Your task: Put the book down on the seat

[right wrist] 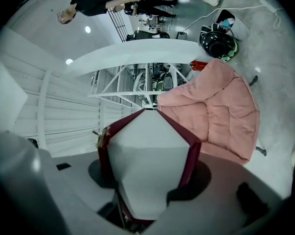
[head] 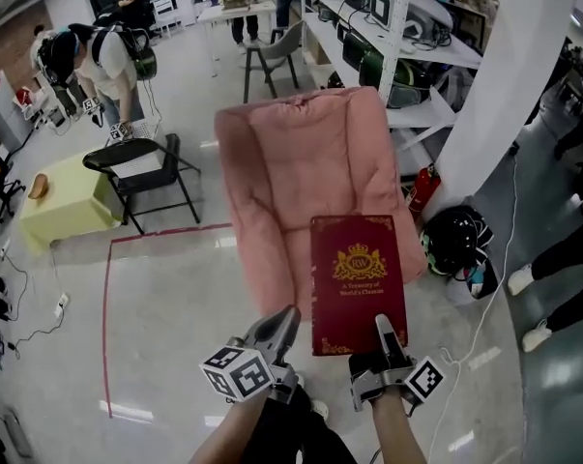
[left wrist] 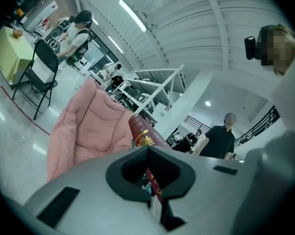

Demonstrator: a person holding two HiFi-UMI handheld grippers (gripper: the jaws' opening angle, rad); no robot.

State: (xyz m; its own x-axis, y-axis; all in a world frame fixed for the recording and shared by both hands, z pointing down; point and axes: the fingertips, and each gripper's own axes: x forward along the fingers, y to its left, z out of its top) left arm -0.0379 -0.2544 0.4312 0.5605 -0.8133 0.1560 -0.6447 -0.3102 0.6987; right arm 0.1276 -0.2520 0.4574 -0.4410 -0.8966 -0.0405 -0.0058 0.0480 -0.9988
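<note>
Beyond book [head: 357,283]: pink seat [head: 310,172]; folding chair [head: 141,167], shelving [head: 397,27] alongside.

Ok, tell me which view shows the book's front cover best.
The head view: the book shows its whole red cover, gold crest and title. The left gripper view catches only a slanted sliver; the right gripper view sees its page edges end-on.
</note>
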